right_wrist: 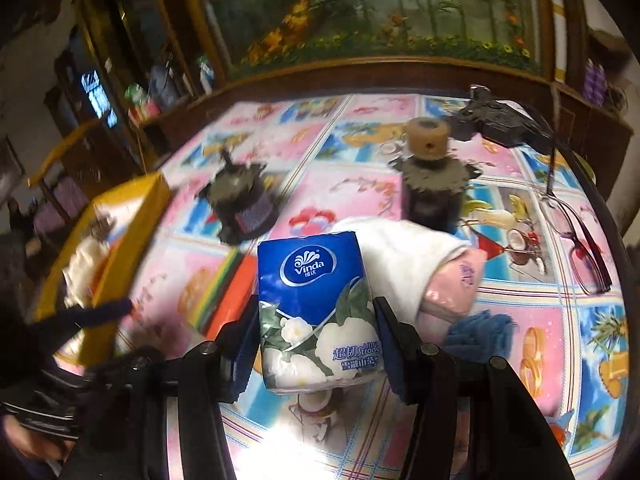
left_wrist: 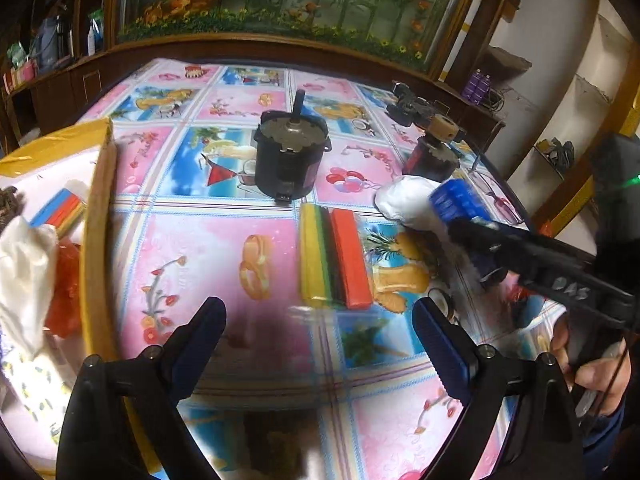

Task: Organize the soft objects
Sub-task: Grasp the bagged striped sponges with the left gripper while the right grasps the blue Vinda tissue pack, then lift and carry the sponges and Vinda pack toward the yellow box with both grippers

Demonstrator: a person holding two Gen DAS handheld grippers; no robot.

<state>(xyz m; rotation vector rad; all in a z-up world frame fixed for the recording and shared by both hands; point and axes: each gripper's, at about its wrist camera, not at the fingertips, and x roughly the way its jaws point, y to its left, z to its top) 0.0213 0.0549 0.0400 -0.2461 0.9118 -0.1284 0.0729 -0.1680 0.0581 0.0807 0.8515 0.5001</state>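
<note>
Currently right tool is clamping the blue tissue pack just above the worktop, white cloth lying behind it. Left tool is hovering with fingers apart near the striped block.

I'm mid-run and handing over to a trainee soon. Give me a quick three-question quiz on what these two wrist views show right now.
1. True or false: the left gripper is holding something.
2. What does the right gripper have between its pads?
A. the rainbow sponge block
B. the blue Vinda tissue pack
C. the eyeglasses
3. Name the container at the left where soft items already lie.

Key
1. False: its jaws stand open over the tablecloth.
2. B, with both pads against the pack's sides.
3. The yellow cardboard box.
</note>
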